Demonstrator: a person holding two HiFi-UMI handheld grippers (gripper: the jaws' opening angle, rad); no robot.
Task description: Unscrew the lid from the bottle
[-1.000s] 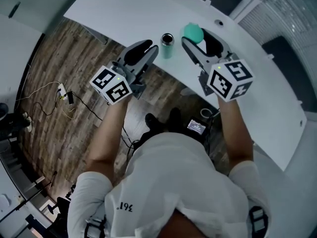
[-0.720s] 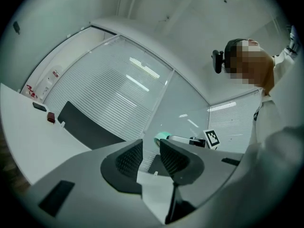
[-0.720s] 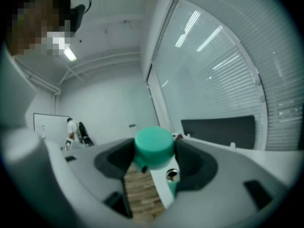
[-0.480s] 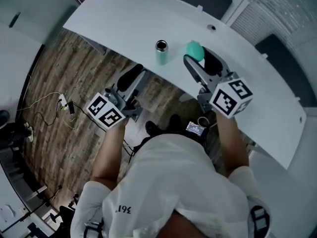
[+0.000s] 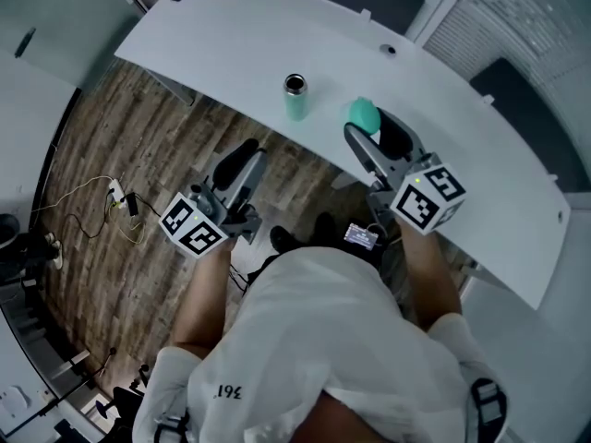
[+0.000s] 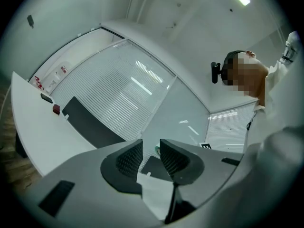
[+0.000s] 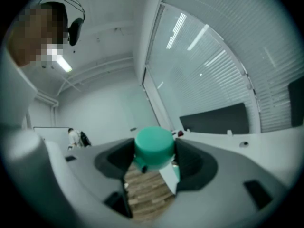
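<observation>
Holding the round green plastic lid (image 7: 153, 147) tight between its two jaws, the right gripper (image 5: 374, 132) is near the front edge of the white curved table (image 5: 231, 35), to the right of the small light-green bottle with a shiny rim (image 5: 295, 98) and not touching it. The bottle stands upright on the table all by itself. Its top looks open and dark, with no lid on it. So I think the main job is done: the lid is off. The left gripper (image 6: 151, 156) is well away from the bottle, out over the brown wooden floor (image 5: 138, 146). Its jaws are a little apart with nothing between them. What may be left is just to put the lid down somewhere.
</observation>
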